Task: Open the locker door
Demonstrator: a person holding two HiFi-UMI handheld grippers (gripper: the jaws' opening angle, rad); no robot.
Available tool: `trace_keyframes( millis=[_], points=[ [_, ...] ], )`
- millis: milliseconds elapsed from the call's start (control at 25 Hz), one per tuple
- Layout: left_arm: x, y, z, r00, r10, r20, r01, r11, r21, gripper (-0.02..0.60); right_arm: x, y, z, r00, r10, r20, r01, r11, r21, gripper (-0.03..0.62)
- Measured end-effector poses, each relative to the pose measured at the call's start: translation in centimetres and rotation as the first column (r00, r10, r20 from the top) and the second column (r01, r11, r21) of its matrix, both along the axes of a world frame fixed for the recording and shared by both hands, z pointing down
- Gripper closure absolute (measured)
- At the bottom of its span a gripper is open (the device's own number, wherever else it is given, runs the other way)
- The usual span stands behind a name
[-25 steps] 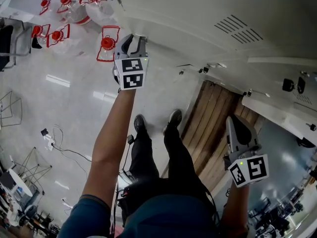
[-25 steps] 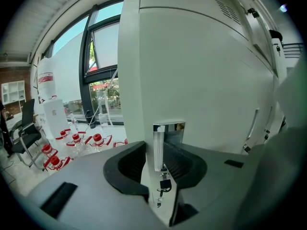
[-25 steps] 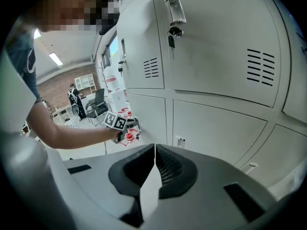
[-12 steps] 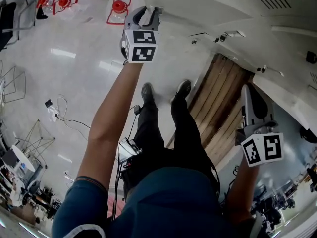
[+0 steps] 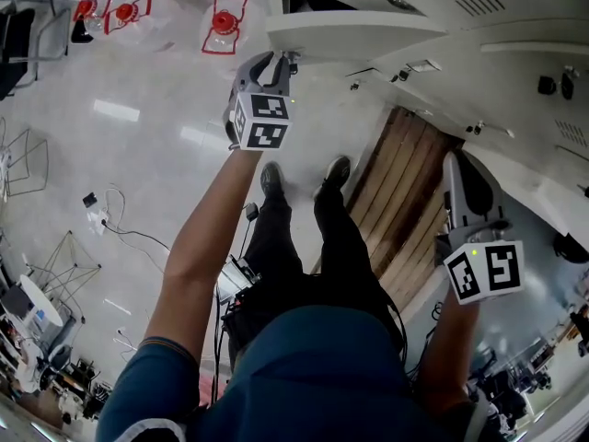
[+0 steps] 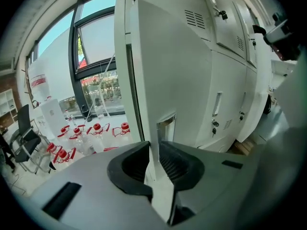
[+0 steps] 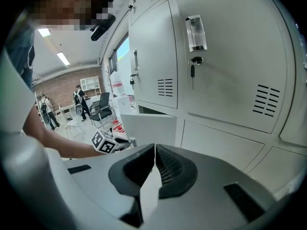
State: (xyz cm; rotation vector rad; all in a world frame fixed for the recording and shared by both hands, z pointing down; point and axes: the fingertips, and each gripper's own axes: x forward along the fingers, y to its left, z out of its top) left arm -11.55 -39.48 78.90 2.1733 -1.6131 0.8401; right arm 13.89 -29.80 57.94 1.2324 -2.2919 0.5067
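Pinching locker door (image 6: 168,80) edge: left hand-held gripper (image 6: 154,152), jaws just closing.

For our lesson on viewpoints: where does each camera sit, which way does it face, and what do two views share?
Head view: on the head, looking steeply down; left arm, legs, left gripper, right gripper.
Left gripper view: along its jaws, just closing onto the locker door edge.
Right gripper view: along shut jaws, toward lockers; left arm shows.
Shared: the open door, in all three.
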Motion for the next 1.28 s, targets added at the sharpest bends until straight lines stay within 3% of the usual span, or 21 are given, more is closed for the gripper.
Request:
trace_keyframes(
  millis=[600,1000,1280],
  points=[
    [4.4,9.2,-0.4,0.991,0.137,-0.003,-0.137,0.984,-0.113,0.529,-0.1,2.5,-5.9,1.0,0.002,-0.001,-0.002,0.996,0.084,0.557],
    [9.7,14.8,-0.7,0.949,0.314,-0.035,-0.315,0.932,-0.177,0.538,0.5,5.1,-10.1,1.0,0.022,-0.004,-0.021,0.991,0.134,0.557],
    [11.2,15.5,-4.4,0.909,0.415,-0.029,-0.416,0.902,-0.118,0.565,1.2,6.2,-13.3,0.999,0.035,0.0,-0.035,0.982,0.185,0.557]
  ],
)
